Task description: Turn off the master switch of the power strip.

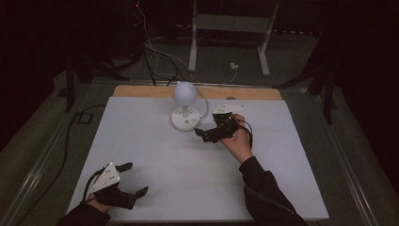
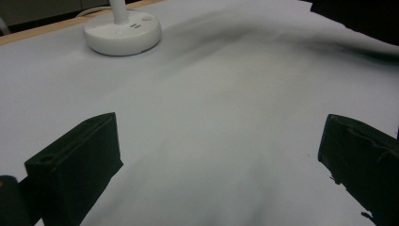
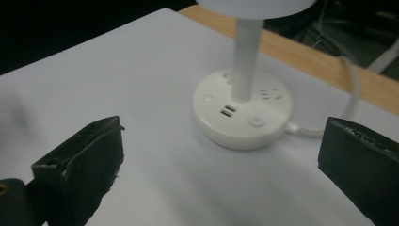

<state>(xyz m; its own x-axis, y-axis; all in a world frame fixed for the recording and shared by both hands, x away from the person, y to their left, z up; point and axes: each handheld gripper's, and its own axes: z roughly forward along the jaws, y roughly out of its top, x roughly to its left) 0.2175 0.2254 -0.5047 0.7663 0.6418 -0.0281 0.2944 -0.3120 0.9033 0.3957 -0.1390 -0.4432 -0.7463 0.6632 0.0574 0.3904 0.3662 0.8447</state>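
White lamp [image 1: 184,108] just ahead of right gripper [image 1: 205,135], jaws spread, empty; left gripper [image 1: 133,179] spread, well apart.

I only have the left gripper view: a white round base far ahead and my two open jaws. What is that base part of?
Observer: A small white lamp with a globe-shaped head on a short stem.
Operator: Where is the right claw?
Observer: The right claw is beside the lamp base, jaws open, not touching it.
Operator: Anything on the base facing it?
Observer: The right gripper view shows a twin USB port and a round button on the base.
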